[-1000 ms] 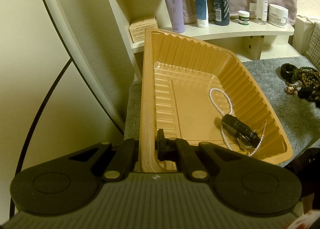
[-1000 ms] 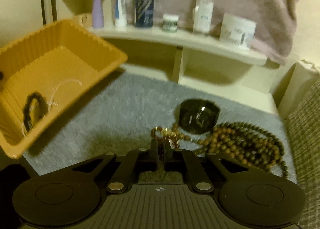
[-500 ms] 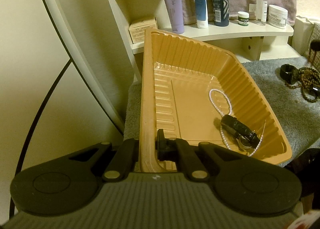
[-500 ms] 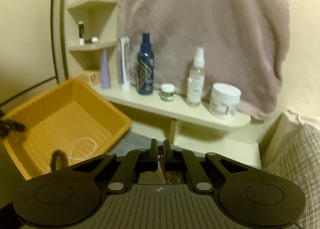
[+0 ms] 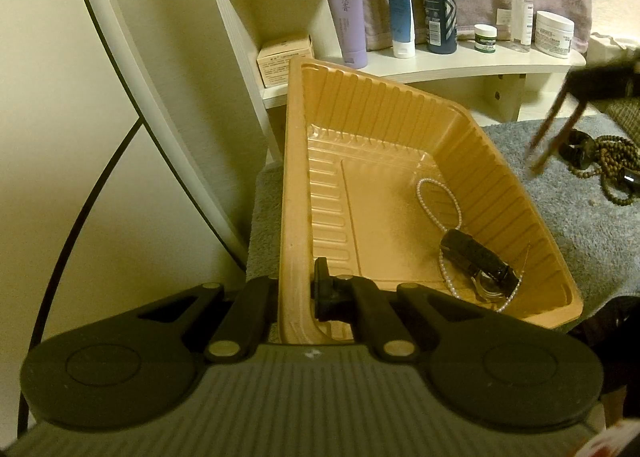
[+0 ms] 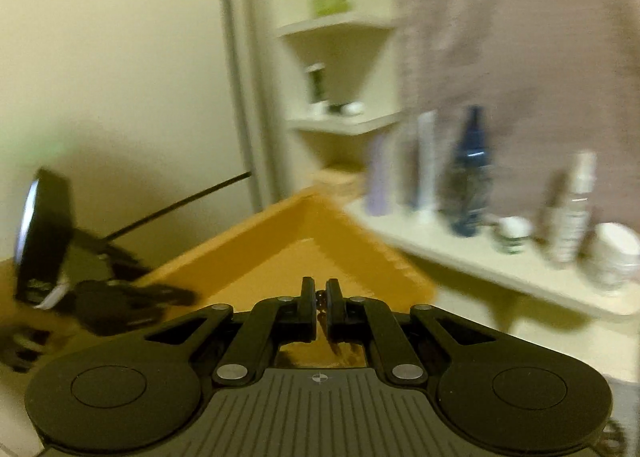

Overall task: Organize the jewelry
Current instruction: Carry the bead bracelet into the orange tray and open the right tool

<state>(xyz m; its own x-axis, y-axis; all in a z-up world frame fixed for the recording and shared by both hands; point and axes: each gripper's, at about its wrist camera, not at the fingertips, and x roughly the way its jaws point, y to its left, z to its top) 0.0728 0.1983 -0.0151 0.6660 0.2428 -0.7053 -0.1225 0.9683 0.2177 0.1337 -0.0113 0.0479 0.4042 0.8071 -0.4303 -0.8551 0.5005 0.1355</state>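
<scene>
above the tray [image 5: 500,193] – right gripper [image 6: 319,293] pinching a bead strand [image 5: 554,133].

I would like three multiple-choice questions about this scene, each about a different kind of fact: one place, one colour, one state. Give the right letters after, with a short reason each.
1. Where does the pearl strand lie?
A. on the grey mat
B. inside the tray
C. on the shelf

2. What colour is the tray?
A. orange
B. white
C. blue

3. How does the left gripper stand?
A. wide open above the mat
B. shut on nothing
C. shut on the tray's wall

Answers:
1 B: the strand lies on the tray floor, partly under a black watch.
2 A: the ribbed walls and the floor are orange in both views.
3 C: one finger is inside the wall and the other outside it, and they pinch the wall.
</scene>
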